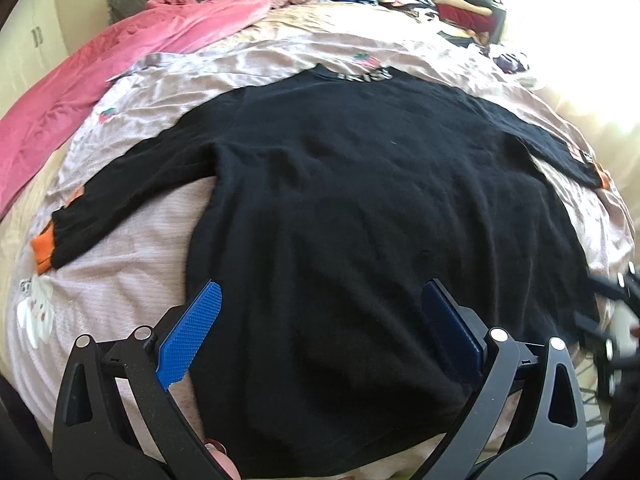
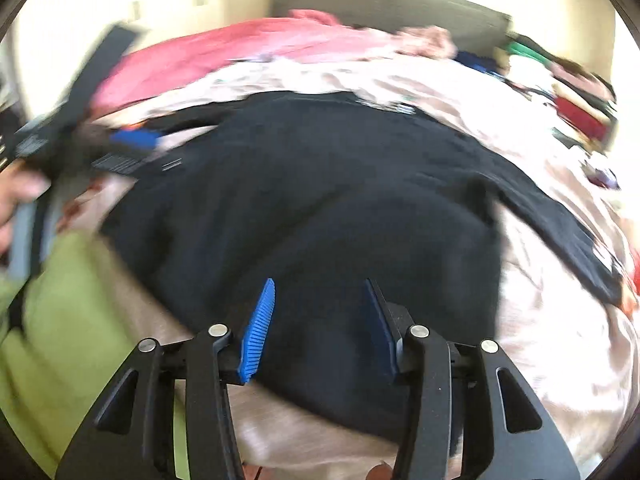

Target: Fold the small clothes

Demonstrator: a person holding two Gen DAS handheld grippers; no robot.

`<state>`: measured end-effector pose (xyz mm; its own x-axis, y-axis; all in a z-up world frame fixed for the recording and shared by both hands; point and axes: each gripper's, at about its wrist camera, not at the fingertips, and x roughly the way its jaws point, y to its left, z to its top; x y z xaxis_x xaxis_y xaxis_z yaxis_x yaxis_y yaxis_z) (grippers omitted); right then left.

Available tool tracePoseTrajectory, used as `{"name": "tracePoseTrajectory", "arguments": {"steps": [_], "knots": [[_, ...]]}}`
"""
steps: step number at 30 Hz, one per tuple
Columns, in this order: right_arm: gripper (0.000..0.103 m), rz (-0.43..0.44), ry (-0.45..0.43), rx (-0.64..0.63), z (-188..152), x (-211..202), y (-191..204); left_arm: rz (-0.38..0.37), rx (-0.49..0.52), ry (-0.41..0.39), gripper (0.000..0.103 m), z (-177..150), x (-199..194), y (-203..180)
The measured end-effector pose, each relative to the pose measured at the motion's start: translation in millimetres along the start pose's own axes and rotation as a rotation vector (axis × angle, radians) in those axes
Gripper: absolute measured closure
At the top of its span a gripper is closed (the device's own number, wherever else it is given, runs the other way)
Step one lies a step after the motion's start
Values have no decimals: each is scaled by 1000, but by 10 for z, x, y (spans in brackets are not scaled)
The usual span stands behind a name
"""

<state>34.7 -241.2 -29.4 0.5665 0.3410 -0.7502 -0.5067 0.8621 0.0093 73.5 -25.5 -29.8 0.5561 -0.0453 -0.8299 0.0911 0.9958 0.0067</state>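
The black sweater (image 1: 360,184) lay spread flat across the middle of the frame on the pale pink bedspread (image 1: 120,280), its collar toward the top, one sleeve reaching out to the left edge and the other to the right. Its hem sat at the bottom centre, under both tools. The left gripper (image 1: 320,320) hung over that hem with its blue pads spread wide and nothing pinched between them. The right gripper (image 2: 320,312) was parted too, less widely, with only sweater showing behind the gap and no cloth caught; its view was smeared by motion.

The step looked like starting the first fold. To do it well, each claw probably needed to pinch one layer-pair cleanly, at matching points, and carry it across without dragging the bedspread.

No container was visible; a stack of folded clothes (image 1: 452,0) sat loose at the upper right
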Motion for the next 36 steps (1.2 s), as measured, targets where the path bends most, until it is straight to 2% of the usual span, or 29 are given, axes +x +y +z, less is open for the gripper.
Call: {"name": "tracePoseTrajectory", "arguments": {"steps": [2,3,5,7,10,13,16,18,23,29,32,36], "knots": [[57,-34,12,56,43,62,-89,-5,26,15,9,-1,22,-95],[55,-23,3,78,46,74,-105,-13,48,0,9,-5,1,-152],[43,-38,3,84,33,86,-87,-32,83,-17,9,-6,-5,-245],[42,-28,9,92,9,120,-67,-36,111,2,9,-8,44,-331],[36,-28,19,87,-27,198,7,-32,128,15,9,-28,115,-364],[36,-50,65,117,-44,353,-71,10,151,55,9,-102,244,-343],[36,-117,128,161,-103,465,-240,64,154,114,9,-217,382,-237],[36,-144,154,200,-212,475,-387,63,131,136,9,-290,430,-133],[35,-153,153,216,-325,437,-480,20,80,122,8,-421,359,57],[35,-158,127,213,-329,274,-463,25,84,110,8,-460,185,67],[28,-161,86,223,-281,138,-479,25,83,89,8,-409,114,77],[26,-164,49,234,-205,2,-514,18,72,68,8,-322,17,65]]}}
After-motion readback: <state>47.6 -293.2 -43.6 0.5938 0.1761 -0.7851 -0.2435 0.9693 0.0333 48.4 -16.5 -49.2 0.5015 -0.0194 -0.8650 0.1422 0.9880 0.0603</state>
